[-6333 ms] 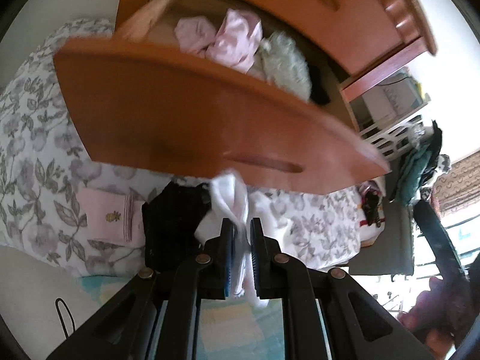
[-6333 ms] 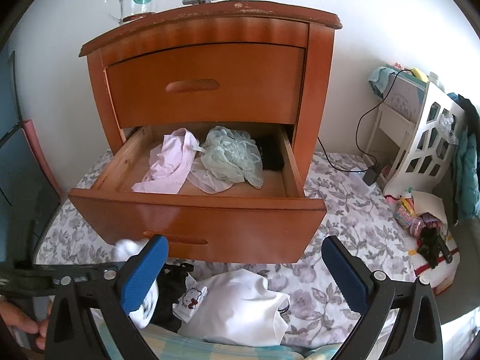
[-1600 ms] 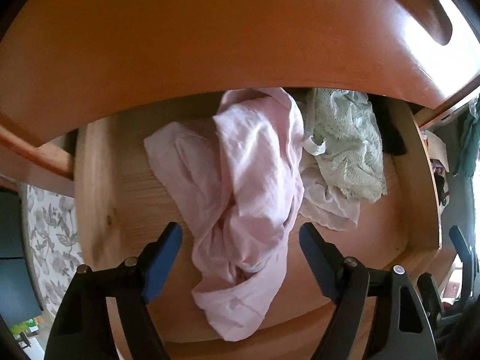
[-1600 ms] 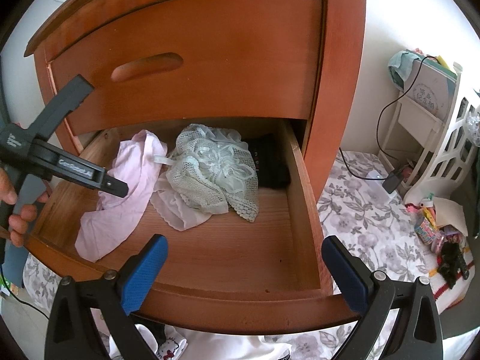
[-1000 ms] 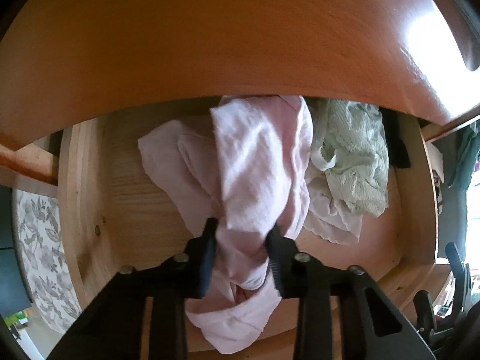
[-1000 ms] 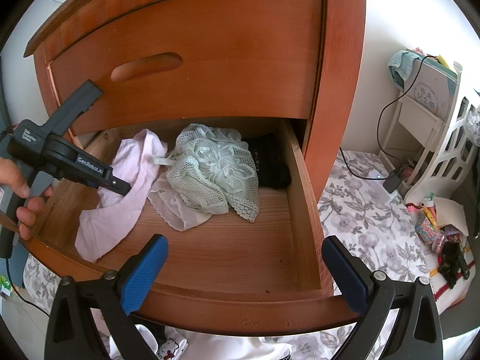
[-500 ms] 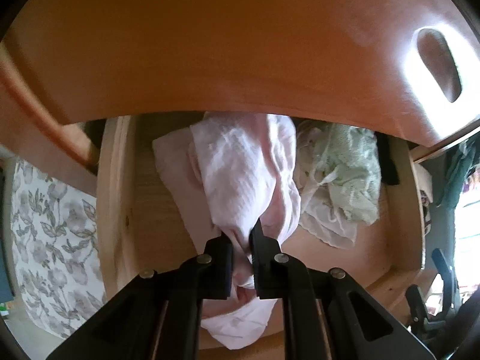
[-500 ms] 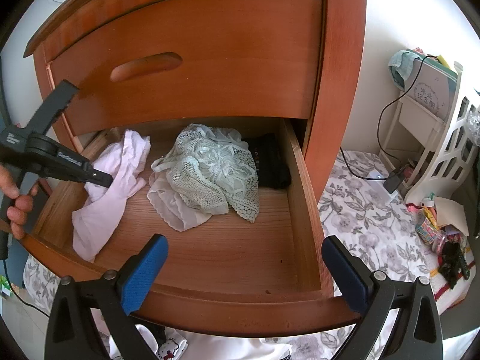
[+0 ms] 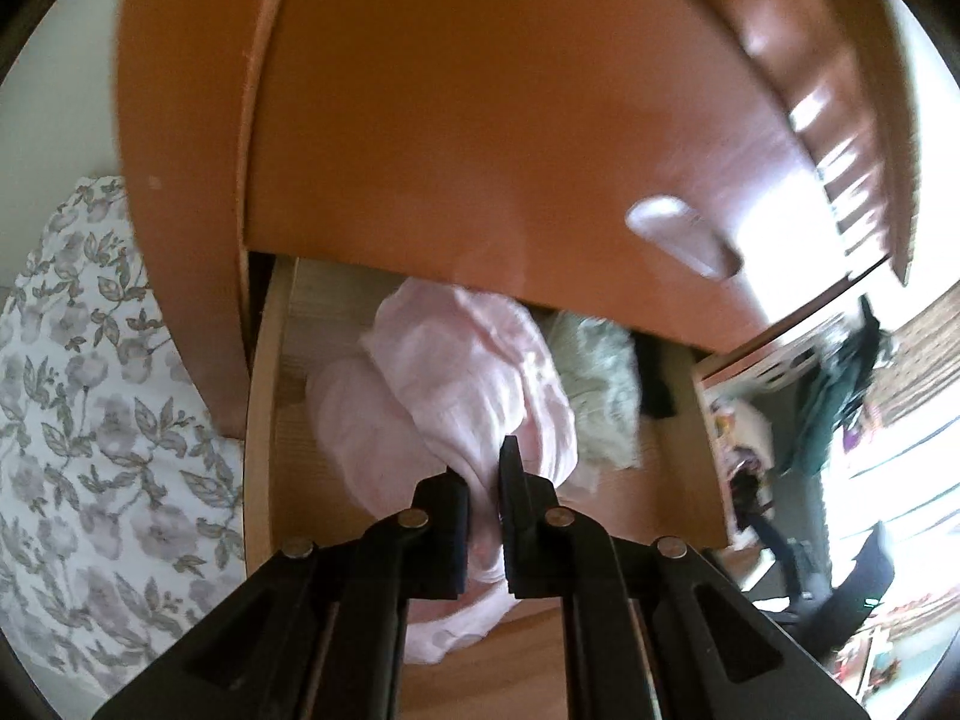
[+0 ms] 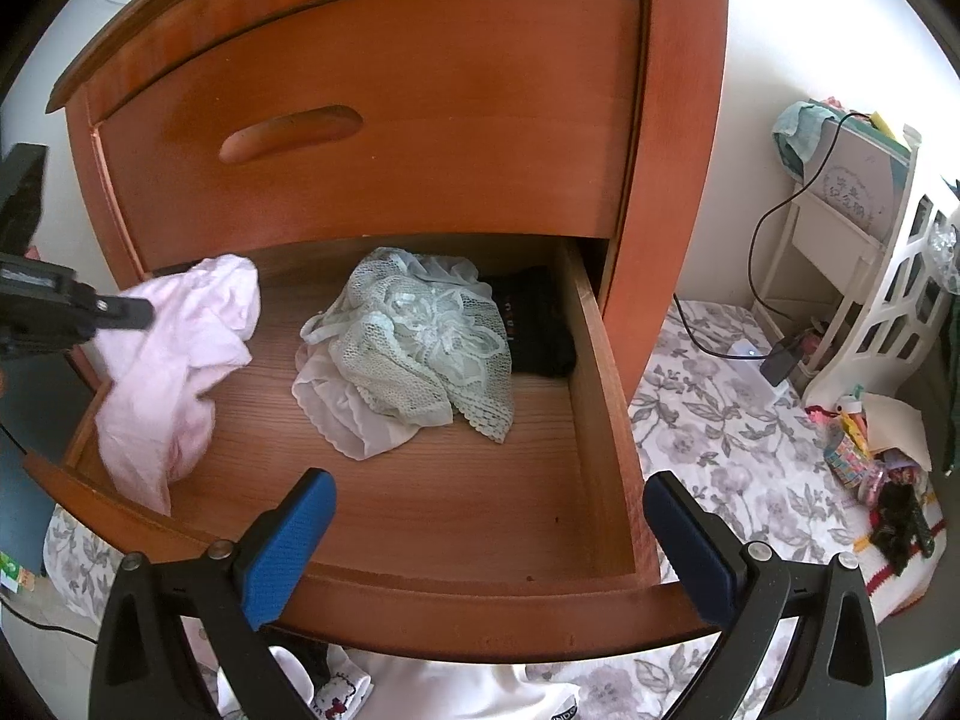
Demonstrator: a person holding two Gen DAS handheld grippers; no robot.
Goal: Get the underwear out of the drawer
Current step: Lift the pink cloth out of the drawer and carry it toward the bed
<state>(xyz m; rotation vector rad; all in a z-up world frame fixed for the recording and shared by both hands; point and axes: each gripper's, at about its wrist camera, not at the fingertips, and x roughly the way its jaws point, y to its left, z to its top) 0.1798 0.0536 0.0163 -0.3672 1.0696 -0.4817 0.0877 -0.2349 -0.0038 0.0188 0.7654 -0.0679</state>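
My left gripper (image 9: pixel 485 486) is shut on the pale pink underwear (image 9: pixel 456 396), which hangs lifted above the left end of the open lower drawer (image 10: pixel 600 396). In the right wrist view the left gripper (image 10: pixel 141 312) comes in from the left edge and the pink underwear (image 10: pixel 174 372) droops over the drawer's front corner. A mint lace piece (image 10: pixel 420 336) lies on a white one (image 10: pixel 342 414) mid-drawer, with a black garment (image 10: pixel 534 330) behind. My right gripper (image 10: pixel 489 540) stands open over the drawer's front edge, holding nothing.
The closed upper drawer (image 10: pixel 372 114) overhangs the open one. A floral sheet (image 10: pixel 720 432) covers the floor to the right, with a white shelf unit (image 10: pixel 870 252), a cable and small clutter. White clothes (image 10: pixel 420 690) lie below the drawer front.
My left gripper closed on the pink underwear, then lifted it up and toward the drawer's left front corner. The mint and white pieces stayed behind. The right gripper has not moved.
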